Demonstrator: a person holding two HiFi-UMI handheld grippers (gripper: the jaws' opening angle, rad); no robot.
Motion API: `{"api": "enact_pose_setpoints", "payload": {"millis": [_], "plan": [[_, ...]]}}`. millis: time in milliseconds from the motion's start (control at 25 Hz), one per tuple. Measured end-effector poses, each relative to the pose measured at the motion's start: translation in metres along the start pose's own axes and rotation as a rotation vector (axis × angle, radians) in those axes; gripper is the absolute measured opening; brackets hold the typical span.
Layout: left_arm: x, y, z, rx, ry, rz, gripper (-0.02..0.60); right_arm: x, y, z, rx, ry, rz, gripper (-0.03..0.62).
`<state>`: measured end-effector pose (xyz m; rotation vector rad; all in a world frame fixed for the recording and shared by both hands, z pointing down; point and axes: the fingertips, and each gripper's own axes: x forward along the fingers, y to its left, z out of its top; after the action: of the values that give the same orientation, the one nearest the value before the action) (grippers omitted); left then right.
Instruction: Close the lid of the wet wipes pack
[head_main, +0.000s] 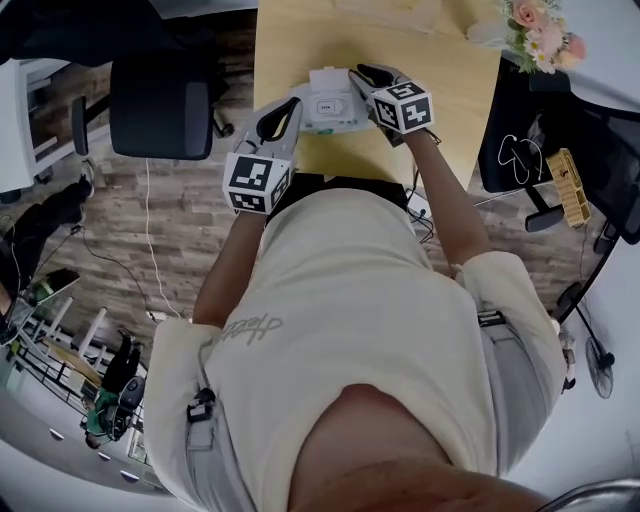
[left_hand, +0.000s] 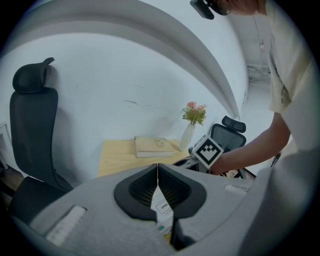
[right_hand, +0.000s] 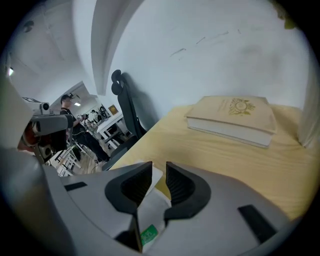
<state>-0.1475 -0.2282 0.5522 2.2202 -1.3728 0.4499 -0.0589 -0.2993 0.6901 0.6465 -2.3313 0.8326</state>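
Note:
The white wet wipes pack (head_main: 330, 100) lies near the front edge of the wooden table (head_main: 290, 40). My left gripper (head_main: 293, 105) reaches its left end, and my right gripper (head_main: 358, 76) is over its right end. In the left gripper view the left gripper (left_hand: 157, 167) has its pads pressed together, and the pack's "OPEN" tab (left_hand: 162, 206) shows just under them. In the right gripper view the right gripper (right_hand: 159, 173) stands a narrow gap apart over the pack (right_hand: 150, 207). I cannot tell whether the lid is down.
A closed book (right_hand: 232, 117) lies farther back on the table, with a vase of flowers (left_hand: 192, 125) beside it at the right corner. A black office chair (head_main: 160, 105) stands left of the table, and another chair (head_main: 560, 150) stands to the right. The person's body hides the table's near edge.

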Motion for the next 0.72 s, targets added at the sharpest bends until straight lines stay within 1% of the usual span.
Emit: {"api": "enact_pose_setpoints", "payload": {"millis": [200, 320, 400, 520, 600, 720], "plan": [[-0.006, 0.003, 0.001, -0.021, -0.016, 0.04, 0.015, 0.02, -0.005, -0.008, 0.03, 0.09, 0.089, 0.067], [-0.008, 0.005, -0.003, -0.029, -0.016, 0.054, 0.015, 0.029, -0.003, -0.012, 0.088, 0.147, 0.16, 0.067], [-0.01, 0.004, -0.006, -0.039, -0.016, 0.056, 0.015, 0.034, -0.004, -0.014, 0.111, 0.178, 0.171, 0.067], [-0.012, 0.003, -0.008, -0.053, -0.02, 0.057, 0.017, 0.037, -0.004, -0.017, 0.096, 0.222, 0.174, 0.067], [-0.013, 0.004, -0.008, -0.056, -0.026, 0.061, 0.015, 0.037, -0.001, -0.017, 0.096, 0.227, 0.191, 0.067], [-0.018, 0.004, -0.006, -0.053, -0.038, 0.065, 0.015, 0.03, 0.008, -0.01, 0.094, 0.199, 0.217, 0.066]]}}
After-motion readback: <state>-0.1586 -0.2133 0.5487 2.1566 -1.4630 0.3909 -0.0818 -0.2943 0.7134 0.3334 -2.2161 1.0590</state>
